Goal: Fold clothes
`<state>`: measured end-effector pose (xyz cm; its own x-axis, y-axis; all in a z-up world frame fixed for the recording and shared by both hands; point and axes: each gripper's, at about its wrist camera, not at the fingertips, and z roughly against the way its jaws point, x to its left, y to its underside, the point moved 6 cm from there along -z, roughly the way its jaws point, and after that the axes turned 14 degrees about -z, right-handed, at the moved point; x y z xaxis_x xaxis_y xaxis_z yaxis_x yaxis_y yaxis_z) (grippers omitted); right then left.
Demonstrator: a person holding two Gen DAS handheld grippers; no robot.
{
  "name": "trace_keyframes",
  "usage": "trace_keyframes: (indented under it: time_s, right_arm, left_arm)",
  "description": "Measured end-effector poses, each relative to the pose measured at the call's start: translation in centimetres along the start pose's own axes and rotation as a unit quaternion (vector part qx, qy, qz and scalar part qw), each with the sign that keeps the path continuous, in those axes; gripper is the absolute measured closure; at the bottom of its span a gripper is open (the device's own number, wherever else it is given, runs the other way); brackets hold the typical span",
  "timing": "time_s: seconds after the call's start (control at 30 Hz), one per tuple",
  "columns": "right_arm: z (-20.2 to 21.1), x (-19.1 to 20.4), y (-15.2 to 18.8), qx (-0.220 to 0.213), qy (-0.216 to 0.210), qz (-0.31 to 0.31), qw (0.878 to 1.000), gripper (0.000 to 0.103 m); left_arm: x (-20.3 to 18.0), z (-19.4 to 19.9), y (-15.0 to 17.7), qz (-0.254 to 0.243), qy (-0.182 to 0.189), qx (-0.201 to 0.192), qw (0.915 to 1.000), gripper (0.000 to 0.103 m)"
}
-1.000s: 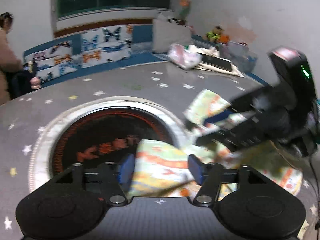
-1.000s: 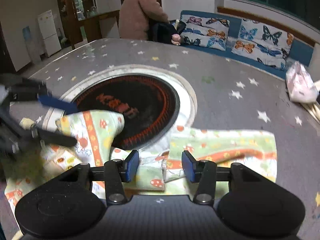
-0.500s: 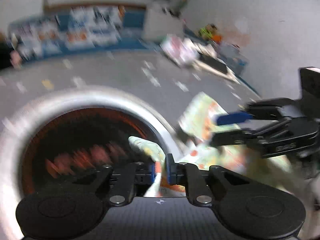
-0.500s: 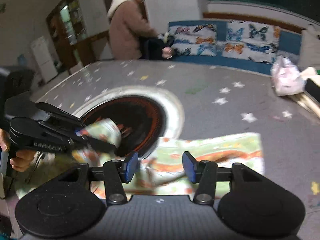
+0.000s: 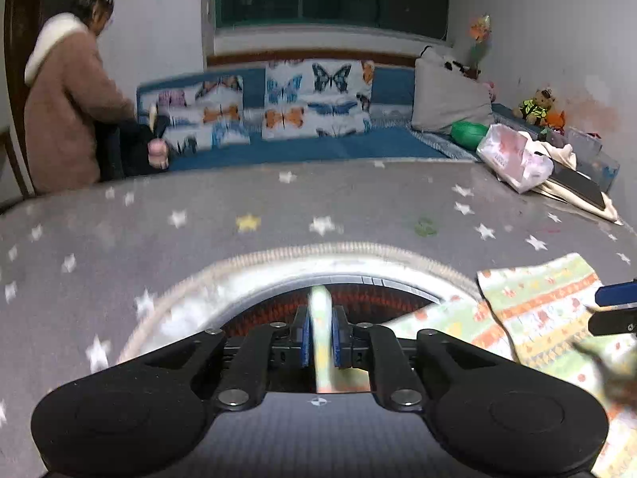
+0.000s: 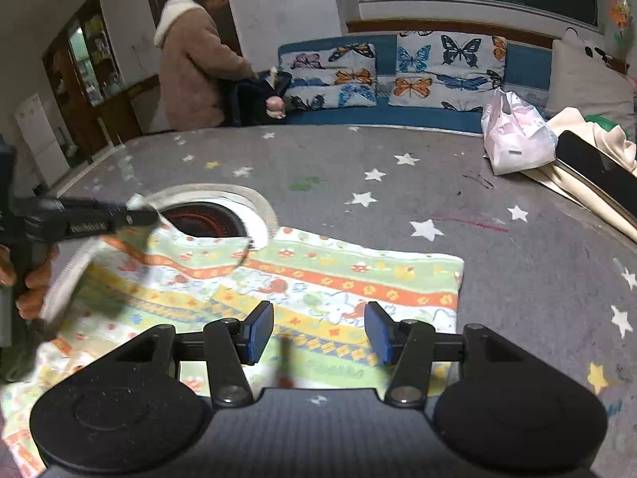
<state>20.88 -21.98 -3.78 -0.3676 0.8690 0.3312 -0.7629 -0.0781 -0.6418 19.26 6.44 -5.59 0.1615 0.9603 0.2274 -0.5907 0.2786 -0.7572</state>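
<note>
While left gripper [image 5: 320, 338] pinches cloth [image 6: 338, 279] edge and right gripper [image 6: 318, 332] gapes wide, thin hold risks slipping.

Cloth [image 6: 318, 283] lower edge hidden behind right tool [image 6: 318, 330] body. Lifted corner near left tool [image 6: 131, 217] blurred. Cloth [image 5: 545, 310] cut off at right edge.

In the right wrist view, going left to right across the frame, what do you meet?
left gripper shut on an edge of the patterned cloth → round heater opening → right gripper, open over the cloth → white plastic bag → dark tablet.
</note>
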Motion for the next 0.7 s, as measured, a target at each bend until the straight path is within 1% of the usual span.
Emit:
trace_keyframes:
  time_s: [0.1,0.17,0.23,0.27,0.3,0.37,0.4,0.47,0.5,0.53,0.6,0.63,0.67,0.7]
  right_arm:
    - [-1.4,-0.2,-0.2,0.008,0.016,0.005,1.0,0.052]
    - [-2.0,-0.3,-0.2,0.009,0.028,0.011,1.0,0.052]
    - [-2.3,-0.2,-0.2,0.008,0.036,0.024,0.999,0.052]
    - [-2.4,-0.1,-0.2,0.007,0.039,0.029,0.999,0.051]
    - [-2.5,-0.2,-0.2,0.007,0.04,0.032,0.999,0.051]
    - [-2.6,-0.2,-0.3,0.003,0.045,0.039,0.998,0.05]
    - [-2.7,-0.3,-0.4,0.003,0.046,0.04,0.998,0.05]
    - [-3.0,-0.3,-0.6,0.001,0.048,0.038,0.998,0.049]
    - [-3.1,-0.4,-0.7,0.0,0.049,0.038,0.998,0.049]
    - [-3.2,-0.3,-0.9,-0.001,0.051,0.039,0.998,0.048]
    - [-3.3,-0.3,-1.0,-0.001,0.054,0.039,0.998,0.048]
    - [-3.3,-0.3,-1.0,-0.001,0.056,0.039,0.998,0.048]
    - [-3.3,-0.2,-1.0,-0.001,0.056,0.038,0.998,0.048]
    - [-3.1,-0.3,-0.9,-0.001,0.055,0.036,0.998,0.048]
  left_arm:
    - [0.1,-1.4,-1.0,-0.019,-0.004,0.002,0.9998,0.092]
    - [0.6,-2.2,-1.1,-0.011,0.003,0.014,0.9998,0.092]
    - [1.4,-2.5,-0.9,0.01,0.016,0.028,0.9994,0.091]
    - [1.7,-2.2,-0.6,0.018,0.021,0.028,0.9992,0.083]
    - [1.9,-1.7,-0.4,0.023,0.024,0.026,0.9991,0.058]
    - [2.0,-0.7,0.0,0.022,0.017,0.022,0.9994,0.032]
    - [2.0,-0.2,0.2,0.021,0.012,0.019,0.9995,0.022]
    - [1.7,0.1,0.6,0.015,0.014,0.025,0.9995,0.021]
    - [1.4,-0.1,0.8,0.008,0.015,0.033,0.9993,0.023]
    - [1.1,-0.4,1.1,0.002,0.016,0.041,0.999,0.027]
    - [0.5,-1.0,1.6,-0.009,0.022,0.058,0.998,0.055]
    - [0.4,-1.4,1.8,-0.008,0.026,0.066,0.9974,0.06]
    - [0.3,-1.5,1.8,-0.009,0.024,0.066,0.9975,0.062]
    - [0.2,-1.6,1.8,-0.012,0.021,0.063,0.9977,0.074]
